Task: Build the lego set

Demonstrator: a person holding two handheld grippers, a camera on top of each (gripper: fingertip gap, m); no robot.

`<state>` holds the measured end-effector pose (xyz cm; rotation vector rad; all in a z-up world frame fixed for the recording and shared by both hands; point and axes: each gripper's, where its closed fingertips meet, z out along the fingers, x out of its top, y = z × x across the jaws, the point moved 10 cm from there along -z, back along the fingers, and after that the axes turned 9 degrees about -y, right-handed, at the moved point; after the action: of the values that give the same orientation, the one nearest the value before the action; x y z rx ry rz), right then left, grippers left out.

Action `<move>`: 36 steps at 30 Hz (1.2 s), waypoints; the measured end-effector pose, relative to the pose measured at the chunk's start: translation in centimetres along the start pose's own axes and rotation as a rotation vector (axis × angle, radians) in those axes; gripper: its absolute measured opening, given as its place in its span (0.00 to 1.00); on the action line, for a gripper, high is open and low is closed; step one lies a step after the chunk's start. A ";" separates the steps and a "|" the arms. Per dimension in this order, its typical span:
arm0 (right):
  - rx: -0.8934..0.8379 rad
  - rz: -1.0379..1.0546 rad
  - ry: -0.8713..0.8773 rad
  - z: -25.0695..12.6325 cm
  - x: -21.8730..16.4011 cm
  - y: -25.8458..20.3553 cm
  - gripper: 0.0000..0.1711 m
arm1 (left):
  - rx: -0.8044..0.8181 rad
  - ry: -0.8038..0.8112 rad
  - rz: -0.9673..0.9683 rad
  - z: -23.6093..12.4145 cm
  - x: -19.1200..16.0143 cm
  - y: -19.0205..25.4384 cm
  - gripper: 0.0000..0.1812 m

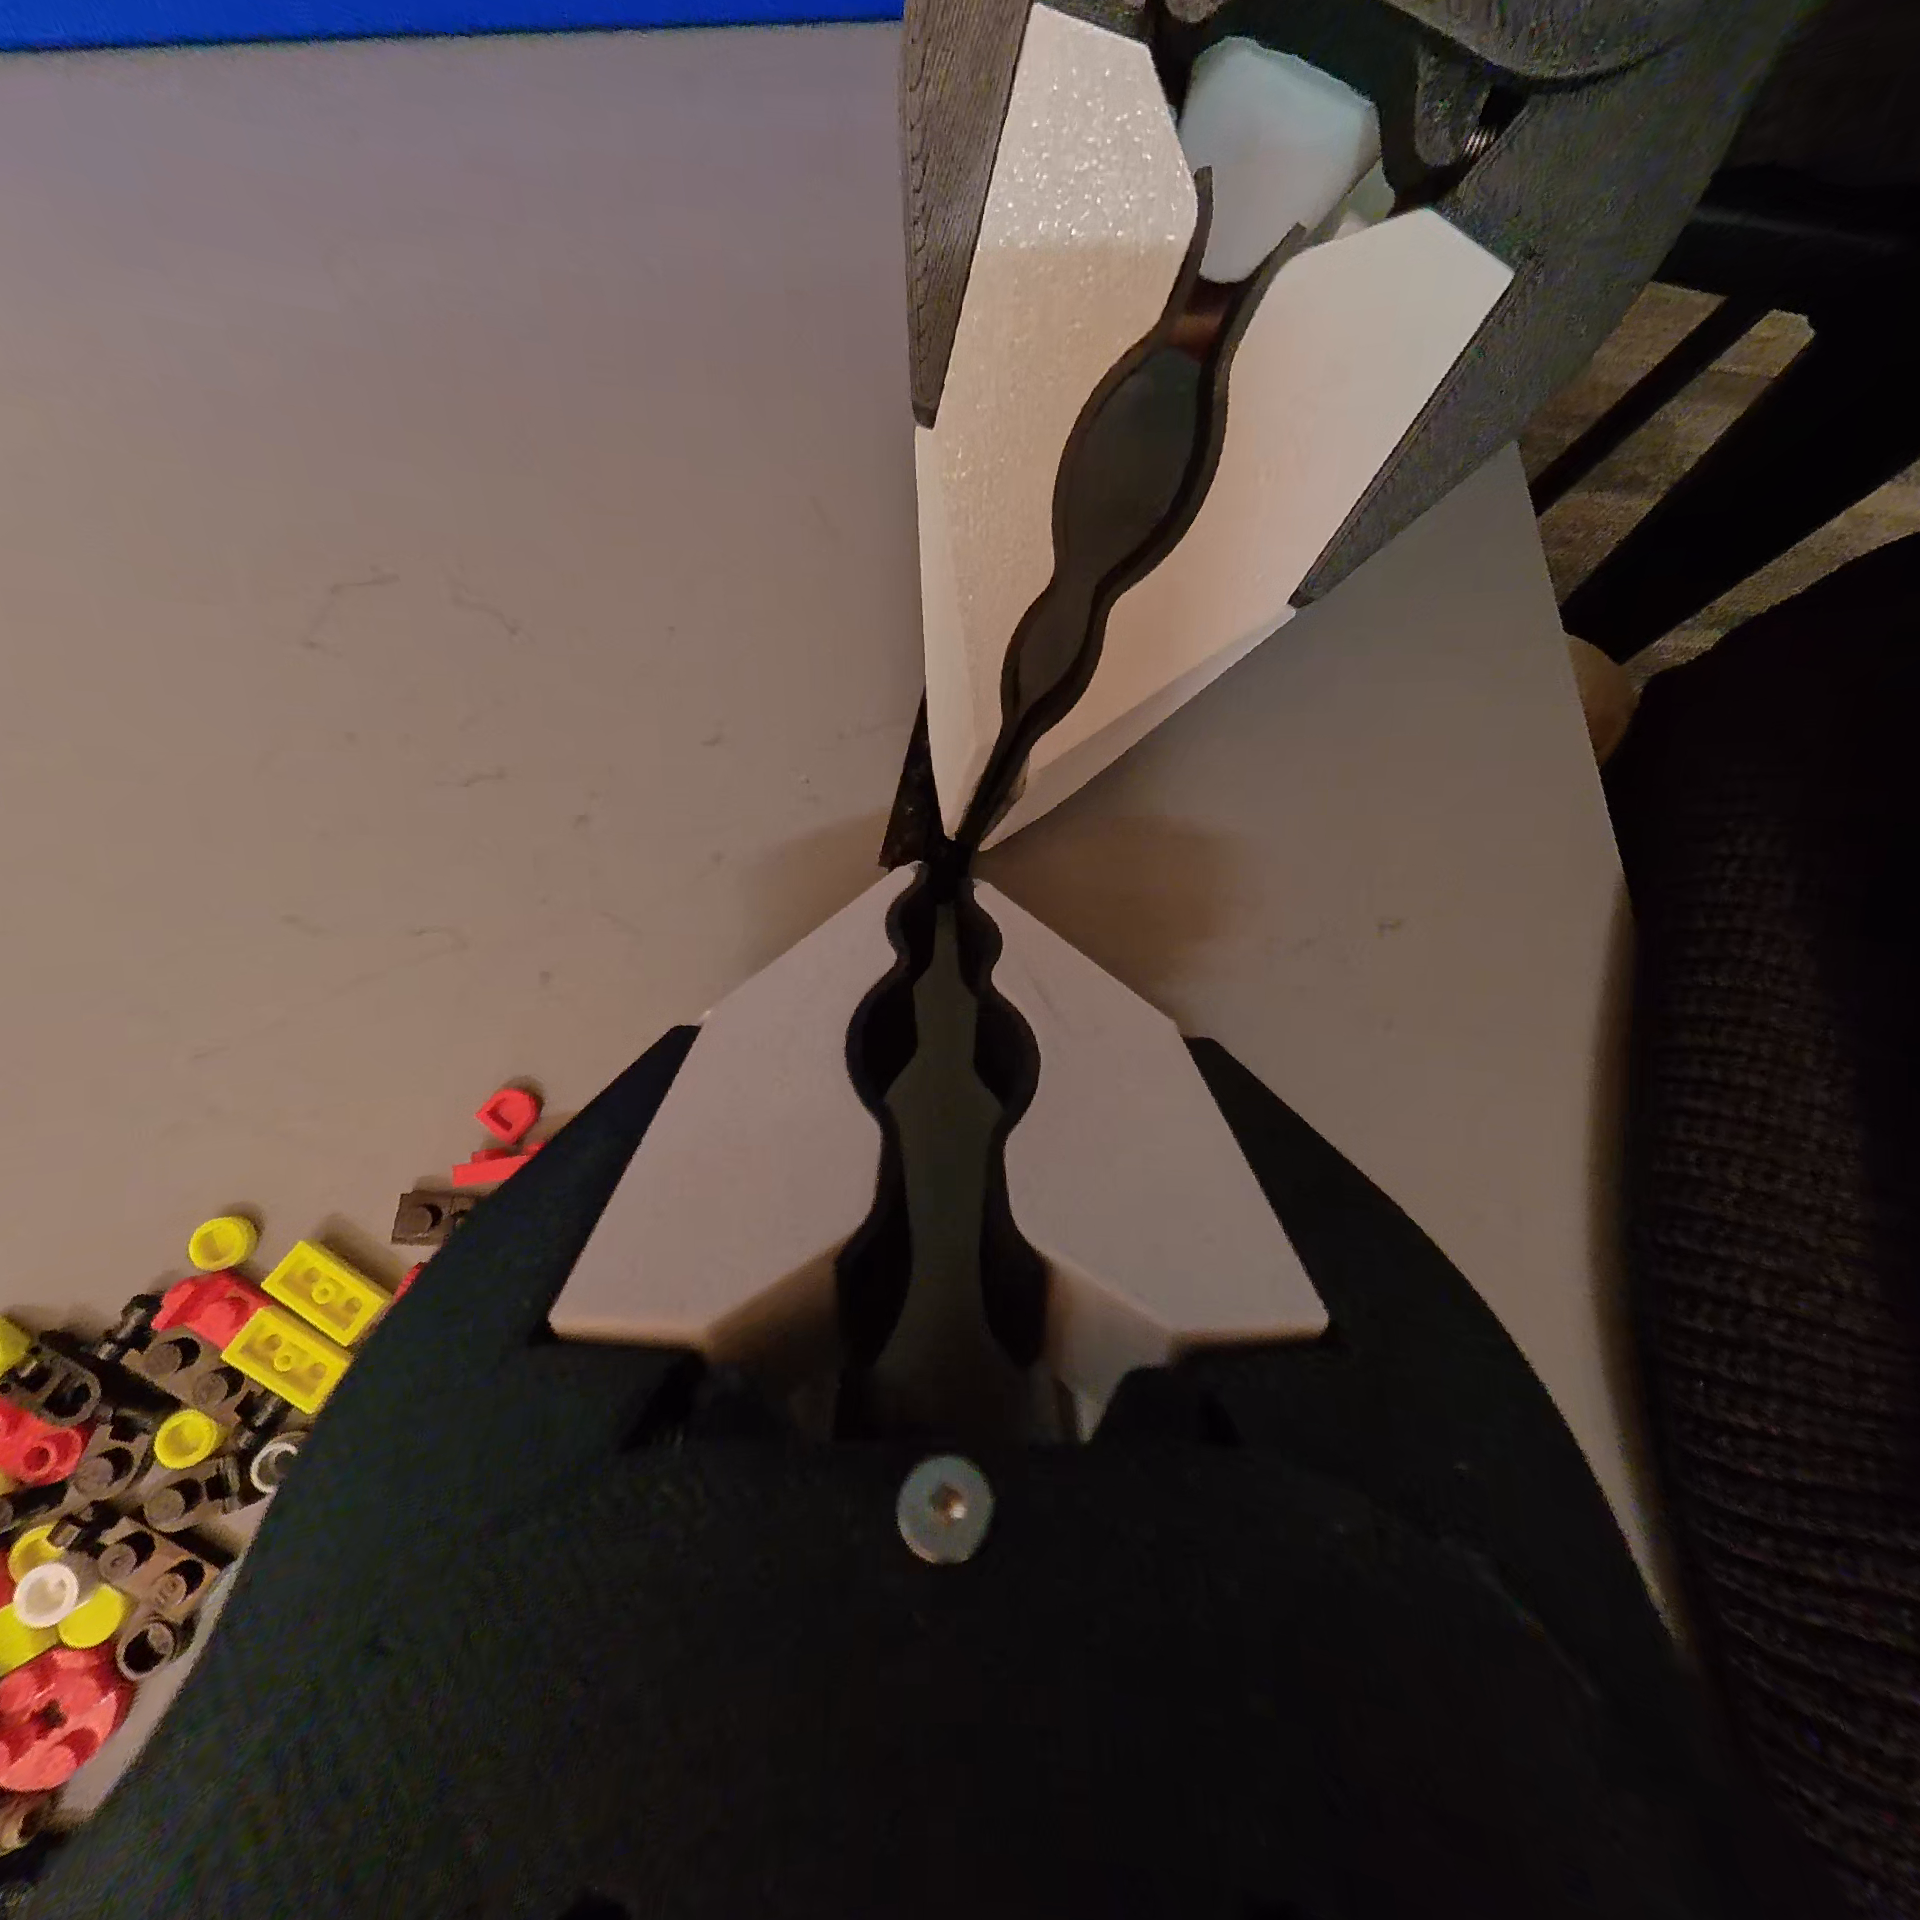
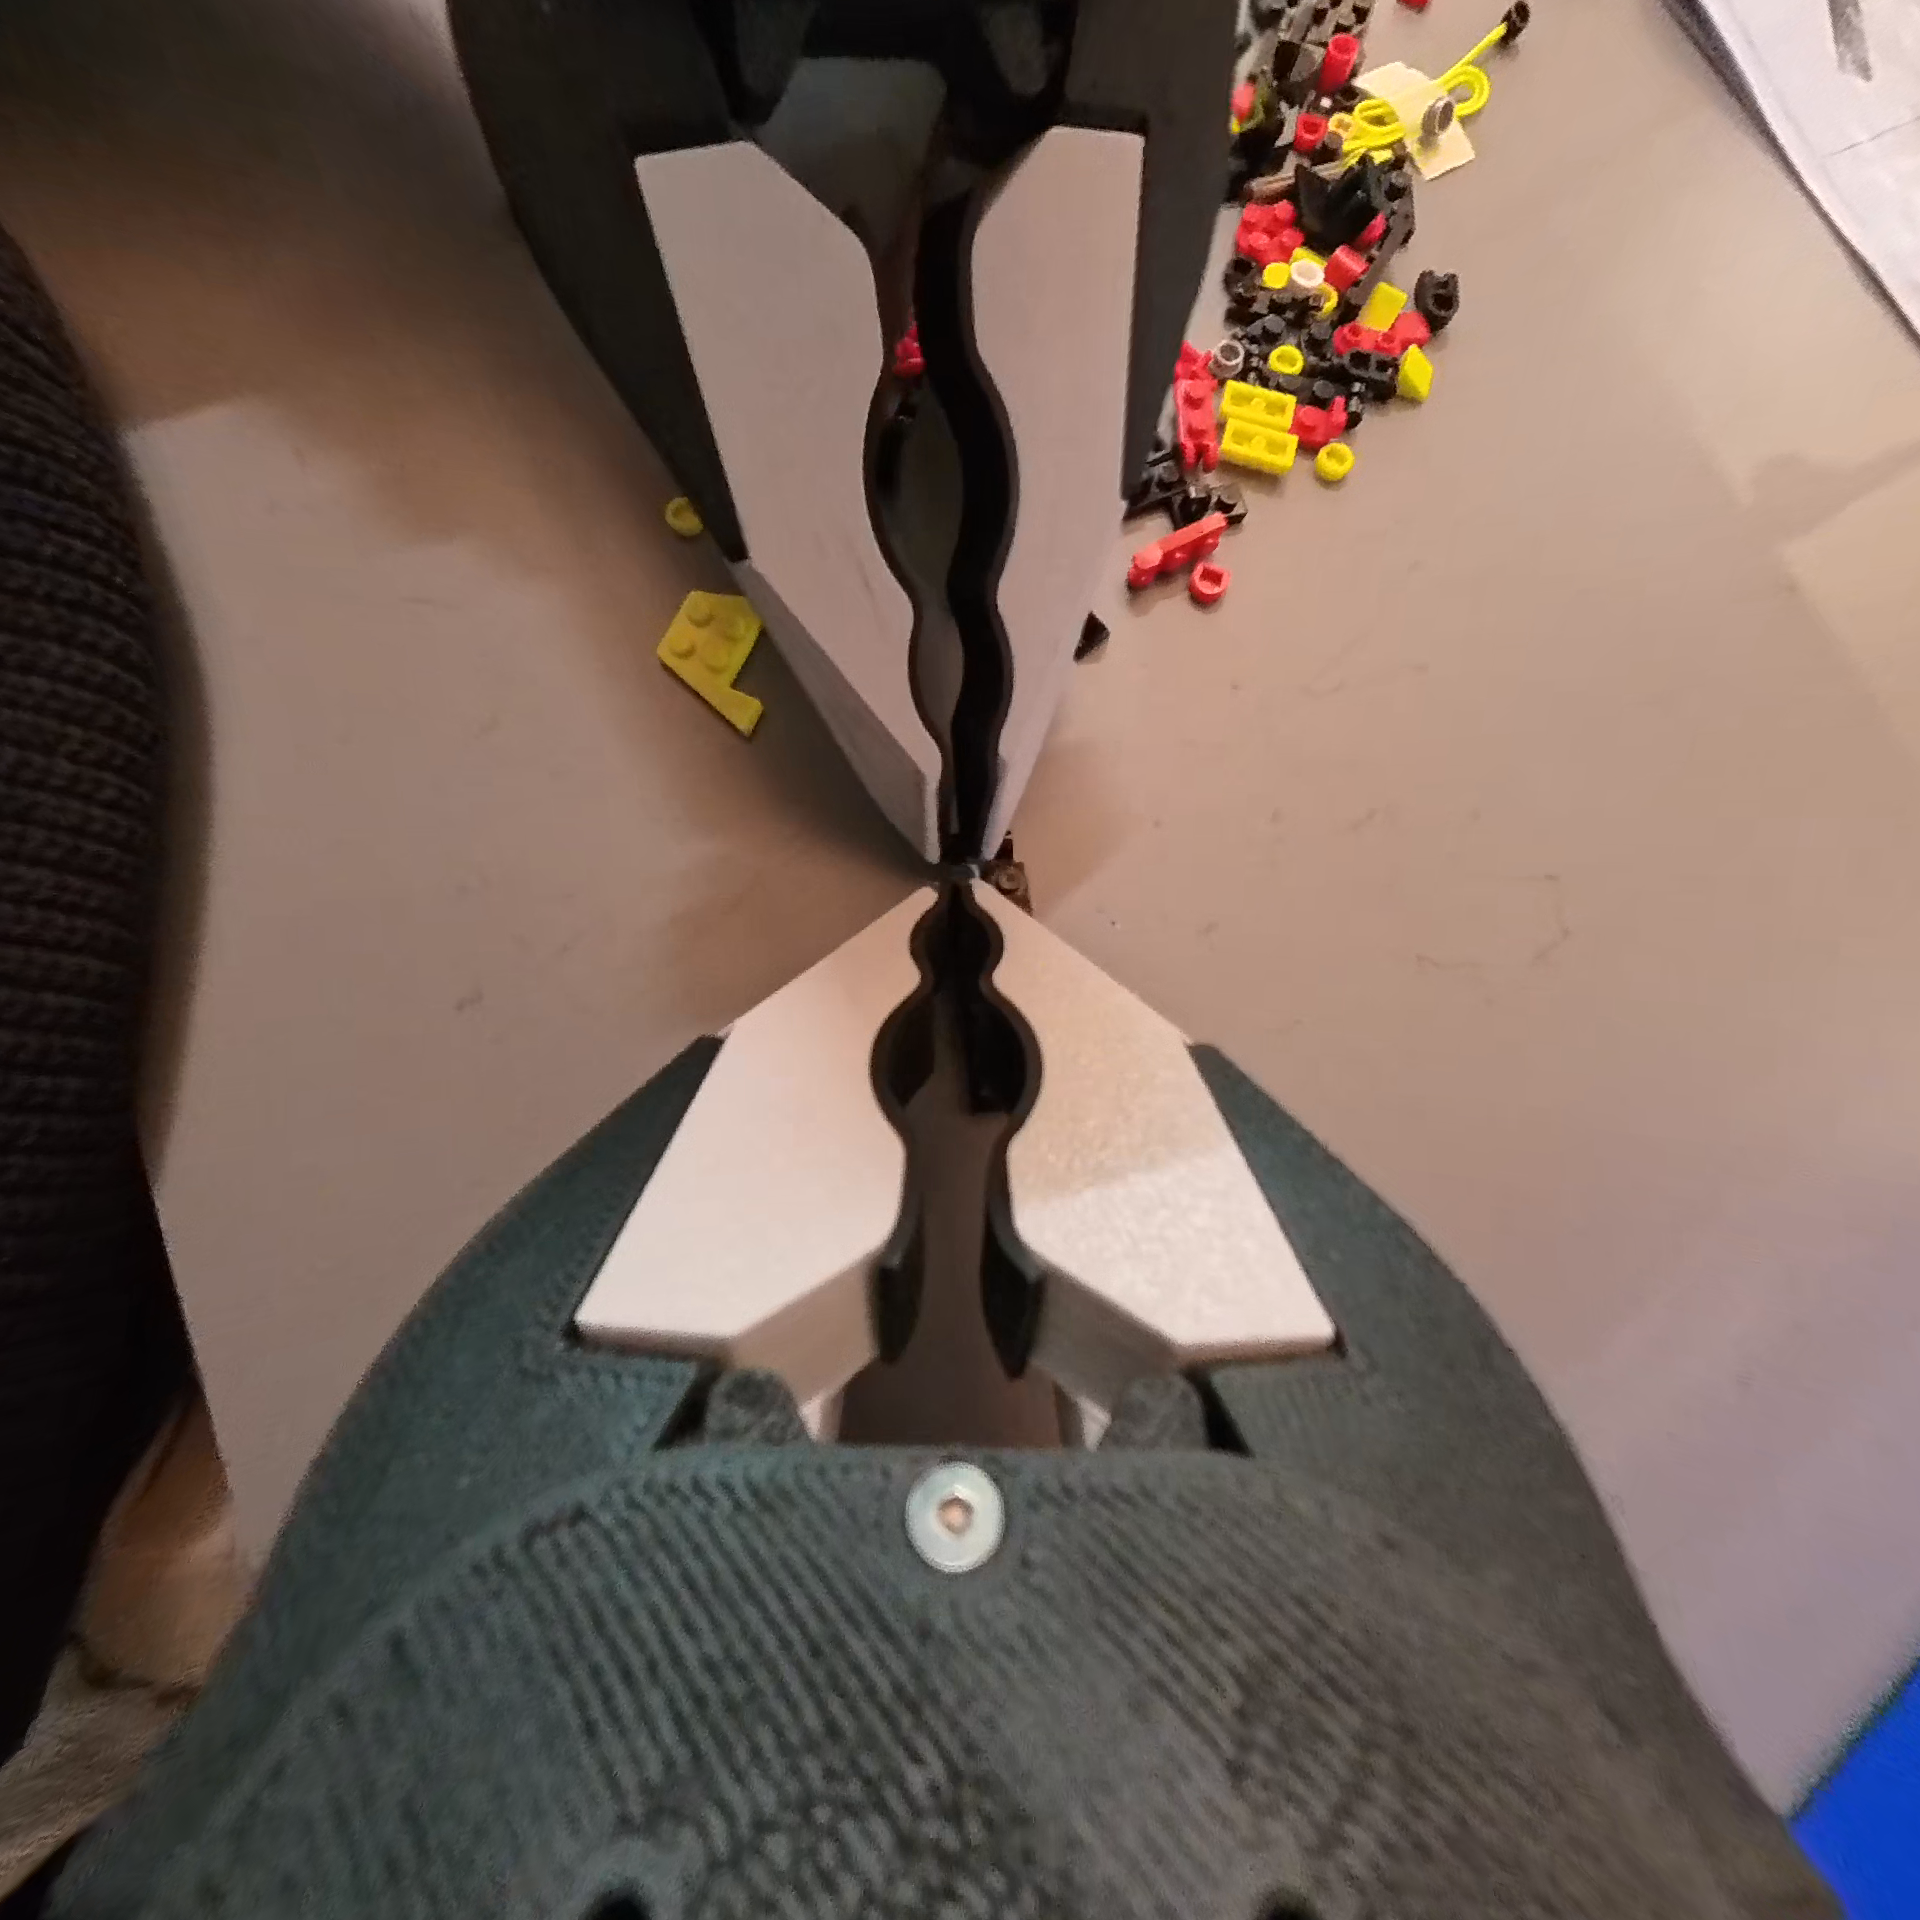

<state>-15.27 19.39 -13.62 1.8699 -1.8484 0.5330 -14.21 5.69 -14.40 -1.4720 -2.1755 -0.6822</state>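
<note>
My left gripper [image 1: 943,885] and my right gripper [image 2: 954,896] meet tip to tip just above the grey table [image 1: 416,623]. Both are shut, and a tiny black lego piece [image 2: 962,869] is pinched where the tips meet; most of it is hidden. A small dark brown piece [image 2: 1010,883] shows right beside the tips. The right gripper [image 1: 961,831] comes in from the top of the left wrist view. The left gripper [image 2: 961,826] comes in from the top of the right wrist view.
A pile of red, yellow and black lego pieces [image 1: 156,1455] lies left of my left gripper, and shows in the right wrist view [image 2: 1320,312]. A yellow corner plate [image 2: 707,655] and a yellow round piece [image 2: 683,514] lie apart. The table edge [image 1: 1579,831] and dark fabric [image 1: 1766,1143] are close by. Less than 4 cm separates the two grippers' tips.
</note>
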 end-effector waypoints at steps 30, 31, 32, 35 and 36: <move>-0.043 0.009 -0.011 -0.9 -0.6 0.4 0.00 | 0.005 -0.005 -0.048 0.2 0.3 0.1 0.01; -0.042 0.005 -0.005 -0.9 -0.4 0.3 0.00 | 0.003 -0.006 -0.050 0.2 0.3 0.1 0.01; -0.038 0.002 -0.004 -0.9 -0.3 0.2 0.00 | 0.001 -0.005 -0.055 0.2 0.4 0.1 0.01; -0.037 -0.007 -0.022 -0.5 -0.4 0.1 0.00 | -0.010 -0.005 -0.081 0.2 0.4 -0.1 0.01; -0.044 -0.011 -0.022 -0.5 -0.3 0.1 0.00 | -0.012 -0.005 -0.087 0.2 0.3 -0.1 0.01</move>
<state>-15.39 19.96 -13.37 1.8631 -1.8479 0.4664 -14.41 6.02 -14.35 -1.3931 -2.2540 -0.7230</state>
